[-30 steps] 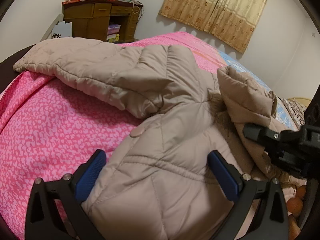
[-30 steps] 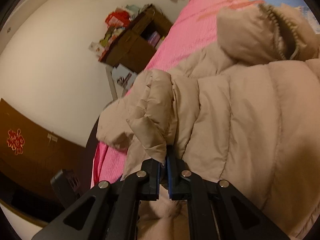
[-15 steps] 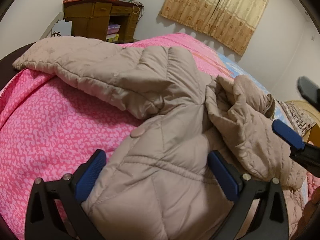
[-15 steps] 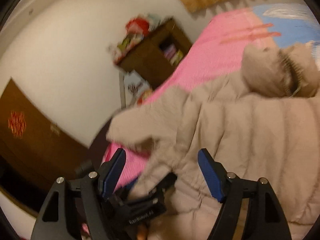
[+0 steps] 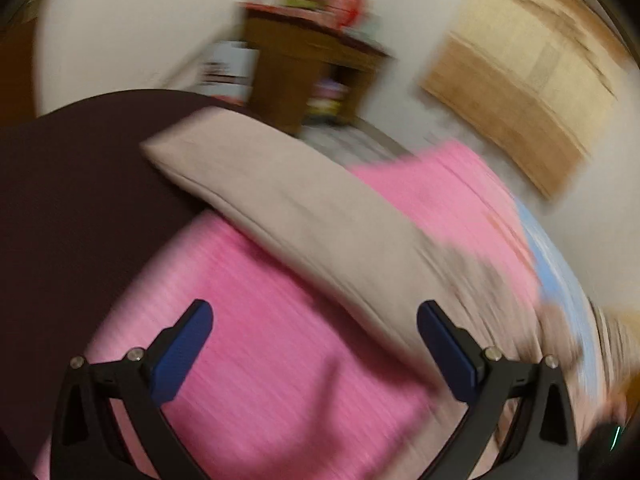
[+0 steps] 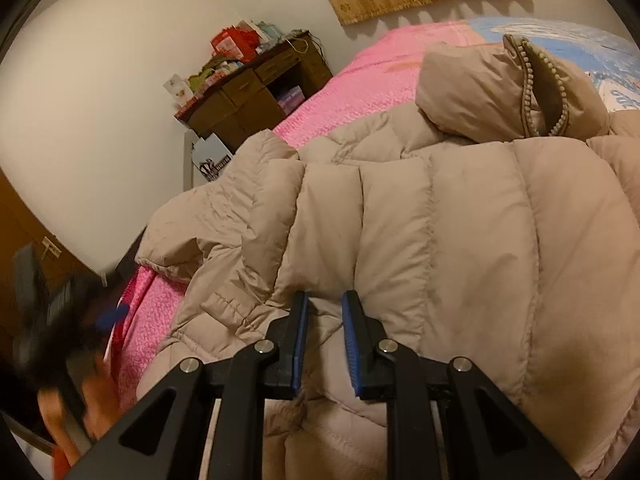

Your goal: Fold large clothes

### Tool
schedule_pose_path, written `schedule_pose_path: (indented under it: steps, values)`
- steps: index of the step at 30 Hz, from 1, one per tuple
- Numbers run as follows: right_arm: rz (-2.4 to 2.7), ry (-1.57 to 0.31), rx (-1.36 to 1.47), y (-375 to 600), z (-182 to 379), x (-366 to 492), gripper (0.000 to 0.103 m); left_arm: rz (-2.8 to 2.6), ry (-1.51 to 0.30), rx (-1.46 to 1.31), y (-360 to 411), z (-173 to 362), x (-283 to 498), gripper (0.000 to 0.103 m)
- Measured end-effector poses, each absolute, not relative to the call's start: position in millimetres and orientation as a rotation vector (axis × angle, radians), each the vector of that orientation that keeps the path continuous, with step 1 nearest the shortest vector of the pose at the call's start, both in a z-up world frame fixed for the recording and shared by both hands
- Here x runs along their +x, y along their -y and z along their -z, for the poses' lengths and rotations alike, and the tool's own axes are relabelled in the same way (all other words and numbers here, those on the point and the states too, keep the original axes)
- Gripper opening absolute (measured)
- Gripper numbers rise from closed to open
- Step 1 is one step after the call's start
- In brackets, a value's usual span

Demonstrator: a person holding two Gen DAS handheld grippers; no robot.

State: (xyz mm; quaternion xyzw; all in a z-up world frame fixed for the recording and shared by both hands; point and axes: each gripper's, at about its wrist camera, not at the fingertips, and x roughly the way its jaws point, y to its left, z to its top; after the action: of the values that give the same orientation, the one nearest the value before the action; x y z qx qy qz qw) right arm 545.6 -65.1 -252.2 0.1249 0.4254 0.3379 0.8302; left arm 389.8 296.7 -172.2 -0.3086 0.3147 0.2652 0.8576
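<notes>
the beige quilted puffer jacket (image 6: pixel 460 220) lies spread over the pink bed cover (image 6: pixel 360 100), its zip-edged hood (image 6: pixel 516 92) bunched at the far side. the right gripper (image 6: pixel 325 312) has its blue-padded fingers (image 6: pixel 352 336) just closing to a narrow gap, a fold of jacket fabric between them; whether the pads press it cannot be told. in the blurred left view one jacket sleeve (image 5: pixel 288 216) runs across the bed beyond the left gripper (image 5: pixel 314 320), whose fingers (image 5: pixel 180 352) stand wide apart, holding nothing, over bare pink cover. a brown wooden desk (image 6: pixel 256 96) stands by the wall.
</notes>
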Motion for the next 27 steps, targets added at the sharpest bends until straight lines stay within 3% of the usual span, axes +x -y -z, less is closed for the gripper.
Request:
schedule_pose_path:
  steps: [2, 5, 8, 14, 16, 18, 20, 23, 27]
  values:
    - [-0.768, -0.883, 0.31, 68, 255, 546, 0.039, -0.675, -0.661, -0.716, -340, 174, 398, 0.103]
    - [-0.806, -0.859, 0.312, 66, 254, 546, 0.051, -0.745, -0.703, -0.804, -380, 190, 411, 0.101]
    - [-0.814, -0.848, 0.291, 61, 254, 545, 0.056, -0.749, -0.705, -0.909, -397, 208, 420, 0.097]
    - [-0.837, -0.854, 0.359, 63, 259, 552, 0.056, -0.721, -0.646, -0.975, -405, 223, 433, 0.095]
    - [-0.842, -0.856, 0.373, 64, 260, 552, 0.056, -0.715, -0.632, -0.984, -407, 223, 439, 0.087]
    - [-0.843, -0.858, 0.376, 69, 261, 553, 0.056, -0.664, -0.626, -1.021, -416, 226, 442, 0.04]
    - [-0.843, -0.858, 0.376, 69, 261, 552, 0.056, -0.612, -0.634, -1.06, -424, 232, 442, 0.019]
    - [-0.844, -0.857, 0.378, 69, 260, 552, 0.056, -0.626, -0.63, -0.996, -422, 229, 448, 0.009]
    - [-0.846, -0.857, 0.388, 73, 261, 549, 0.056, -0.593, -0.551, -0.824, -399, 190, 454, 0.006]
